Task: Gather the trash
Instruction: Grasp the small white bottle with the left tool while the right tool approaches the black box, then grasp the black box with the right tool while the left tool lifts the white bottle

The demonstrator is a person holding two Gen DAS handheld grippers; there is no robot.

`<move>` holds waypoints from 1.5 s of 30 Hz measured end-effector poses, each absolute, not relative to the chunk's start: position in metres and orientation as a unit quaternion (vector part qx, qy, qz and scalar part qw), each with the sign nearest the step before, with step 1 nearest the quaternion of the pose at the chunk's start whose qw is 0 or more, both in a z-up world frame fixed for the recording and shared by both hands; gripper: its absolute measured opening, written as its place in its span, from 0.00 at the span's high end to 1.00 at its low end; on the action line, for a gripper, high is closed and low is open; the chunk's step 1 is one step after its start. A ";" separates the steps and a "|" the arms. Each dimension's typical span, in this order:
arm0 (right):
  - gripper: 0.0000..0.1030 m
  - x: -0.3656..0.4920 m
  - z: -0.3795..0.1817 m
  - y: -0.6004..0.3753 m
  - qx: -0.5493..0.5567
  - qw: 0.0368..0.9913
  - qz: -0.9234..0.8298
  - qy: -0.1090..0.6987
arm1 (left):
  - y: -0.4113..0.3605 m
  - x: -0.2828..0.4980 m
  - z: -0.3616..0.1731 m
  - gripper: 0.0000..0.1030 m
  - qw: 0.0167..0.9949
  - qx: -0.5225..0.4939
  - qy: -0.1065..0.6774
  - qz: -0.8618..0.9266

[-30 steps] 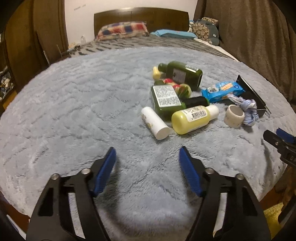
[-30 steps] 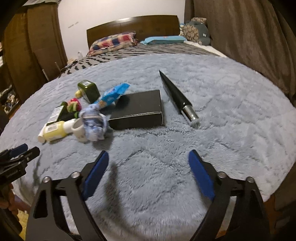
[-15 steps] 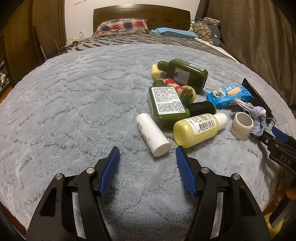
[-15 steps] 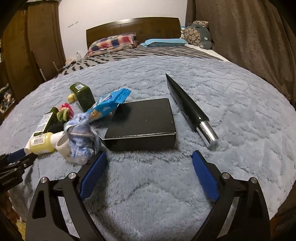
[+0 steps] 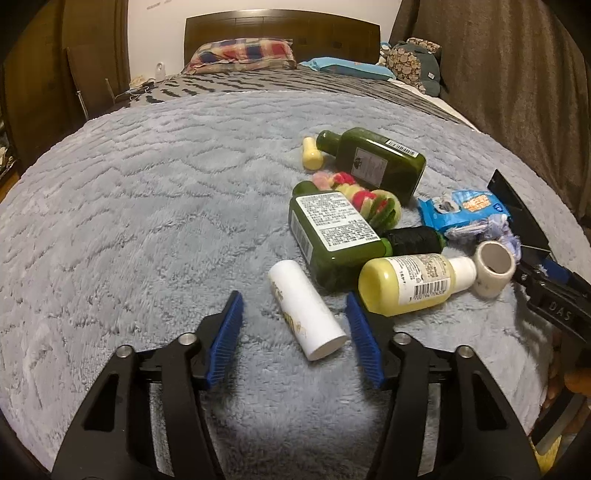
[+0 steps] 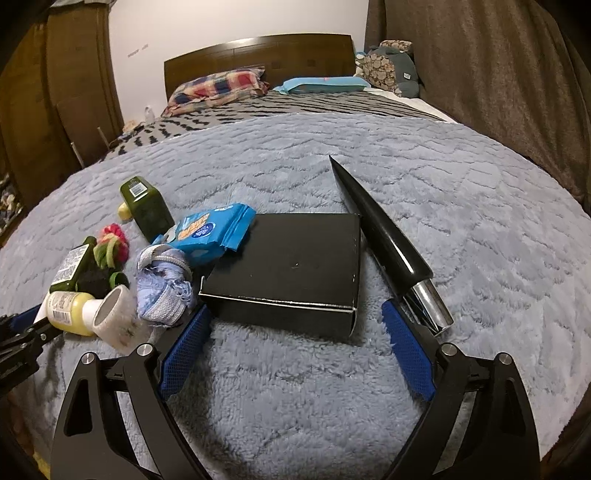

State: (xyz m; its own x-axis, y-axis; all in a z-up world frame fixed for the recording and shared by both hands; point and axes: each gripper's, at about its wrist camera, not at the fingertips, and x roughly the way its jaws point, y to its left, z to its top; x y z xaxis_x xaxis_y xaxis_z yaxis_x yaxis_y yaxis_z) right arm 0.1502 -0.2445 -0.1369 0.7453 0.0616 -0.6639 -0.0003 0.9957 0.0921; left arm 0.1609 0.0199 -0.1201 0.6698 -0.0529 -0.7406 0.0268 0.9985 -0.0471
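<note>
A pile of items lies on a grey fluffy blanket point(image 5: 129, 221). My left gripper point(image 5: 293, 302) is open, its jaws on either side of a white tube point(image 5: 304, 314) lying on its side. Beside it are a yellow bottle point(image 5: 413, 284), two green bottles point(image 5: 332, 232) point(image 5: 376, 162), a colourful scrunchie point(image 5: 362, 197), a white tape roll point(image 5: 493, 266), a blue wrapper point(image 5: 461, 208) and a crumpled blue cloth point(image 6: 164, 284). My right gripper point(image 6: 295, 321) is open, just in front of a black box point(image 6: 291, 269), empty.
A long black and chrome object point(image 6: 388, 247) lies right of the box. Pillows point(image 5: 240, 55) and a wooden headboard point(image 5: 280, 31) are at the far end. A brown curtain point(image 6: 498, 92) hangs on the right. The blanket edge drops off close below both grippers.
Both grippers have moved forward toward the pile. The left jaws now flank the white tube; the right jaws have come up to the black box's near edge.
</note>
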 end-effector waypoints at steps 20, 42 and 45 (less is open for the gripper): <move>0.35 0.131 -0.133 -0.272 0.068 0.931 0.067 0.353 | 0.033 0.144 -0.126 0.82 0.922 -0.003 0.386 -0.035; 0.30 0.175 -0.130 -0.264 0.015 0.924 0.049 0.378 | 0.035 0.151 -0.129 0.82 0.922 -0.006 0.384 -0.044; 0.30 0.158 -0.128 -0.269 0.025 0.925 0.055 0.376 | 0.037 0.144 -0.129 0.82 0.923 -0.007 0.381 -0.052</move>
